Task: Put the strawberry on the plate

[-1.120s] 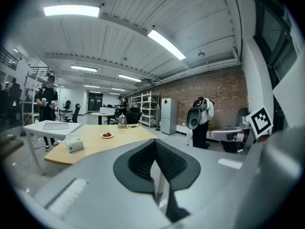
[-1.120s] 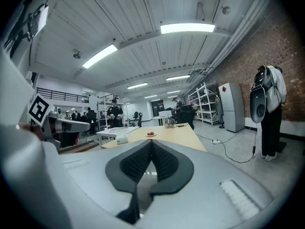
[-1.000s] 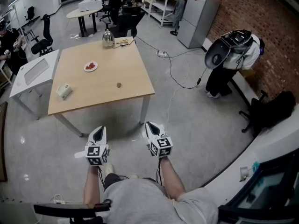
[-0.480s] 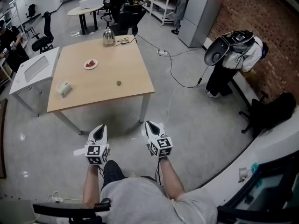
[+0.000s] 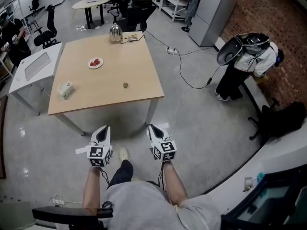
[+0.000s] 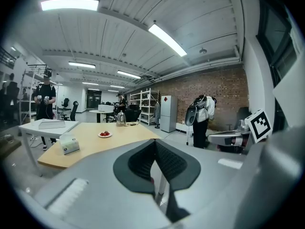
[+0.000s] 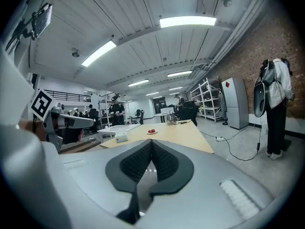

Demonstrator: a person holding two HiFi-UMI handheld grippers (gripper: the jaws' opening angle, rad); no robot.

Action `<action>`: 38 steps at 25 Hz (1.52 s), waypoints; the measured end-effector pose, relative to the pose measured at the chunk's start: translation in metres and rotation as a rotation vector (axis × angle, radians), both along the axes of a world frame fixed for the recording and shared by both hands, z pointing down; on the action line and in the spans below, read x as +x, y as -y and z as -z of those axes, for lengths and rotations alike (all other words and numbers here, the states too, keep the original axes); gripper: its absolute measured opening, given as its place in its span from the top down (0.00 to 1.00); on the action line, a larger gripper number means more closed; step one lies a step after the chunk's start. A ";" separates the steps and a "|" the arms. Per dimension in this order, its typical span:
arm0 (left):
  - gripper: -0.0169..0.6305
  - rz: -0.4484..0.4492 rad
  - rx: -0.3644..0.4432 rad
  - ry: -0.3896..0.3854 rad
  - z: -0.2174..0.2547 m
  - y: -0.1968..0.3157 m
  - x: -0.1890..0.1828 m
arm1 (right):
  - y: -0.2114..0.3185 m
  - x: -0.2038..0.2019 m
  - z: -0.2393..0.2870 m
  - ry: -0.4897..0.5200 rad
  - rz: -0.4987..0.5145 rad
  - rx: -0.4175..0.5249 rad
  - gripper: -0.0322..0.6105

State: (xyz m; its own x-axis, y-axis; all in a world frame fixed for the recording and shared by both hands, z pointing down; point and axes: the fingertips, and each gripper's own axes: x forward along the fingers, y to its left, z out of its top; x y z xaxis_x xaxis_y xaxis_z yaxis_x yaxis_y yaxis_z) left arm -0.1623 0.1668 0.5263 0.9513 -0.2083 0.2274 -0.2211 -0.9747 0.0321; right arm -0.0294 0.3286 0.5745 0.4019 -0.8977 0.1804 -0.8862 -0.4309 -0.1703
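Observation:
A white plate (image 5: 95,63) with red strawberries on it sits on the far left part of the wooden table (image 5: 139,71). A small dark object (image 5: 125,85) lies near the table's middle; I cannot tell what it is. My left gripper (image 5: 102,129) and right gripper (image 5: 152,127) hang side by side over the grey floor, short of the table's near edge, both shut and holding nothing. In the left gripper view the plate (image 6: 105,134) shows far ahead beyond the shut left gripper (image 6: 155,142). The right gripper view shows the plate (image 7: 151,131) beyond the shut right gripper (image 7: 152,143).
A tissue box (image 5: 65,89) stands near the table's left edge and a metal kettle (image 5: 115,33) at its far edge. A white desk (image 5: 33,73) adjoins on the left. A person with a backpack (image 5: 244,56) stands at the right by the brick wall. Cables (image 5: 184,80) run across the floor.
The view has shifted a little toward the table, and a leg and shoe now show between the grippers. Both grippers keep their pose, shut.

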 end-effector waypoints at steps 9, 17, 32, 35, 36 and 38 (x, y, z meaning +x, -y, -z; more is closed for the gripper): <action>0.94 0.046 -0.029 -0.013 0.003 0.071 0.044 | 0.072 0.056 0.010 -0.002 0.029 -0.030 0.94; 0.94 0.077 -0.047 0.004 -0.001 0.146 0.080 | 0.152 0.099 0.007 0.003 0.055 -0.063 0.94; 0.94 0.088 -0.082 0.030 -0.027 0.233 0.106 | 0.249 0.136 -0.026 -0.014 0.073 -0.162 0.94; 0.94 0.087 -0.091 0.028 -0.030 0.238 0.107 | 0.253 0.140 -0.031 -0.018 0.066 -0.181 0.94; 0.94 0.088 -0.092 0.026 -0.029 0.239 0.109 | 0.253 0.143 -0.032 -0.018 0.063 -0.185 0.94; 0.94 0.090 -0.092 0.024 -0.029 0.241 0.113 | 0.254 0.149 -0.035 -0.016 0.059 -0.190 0.94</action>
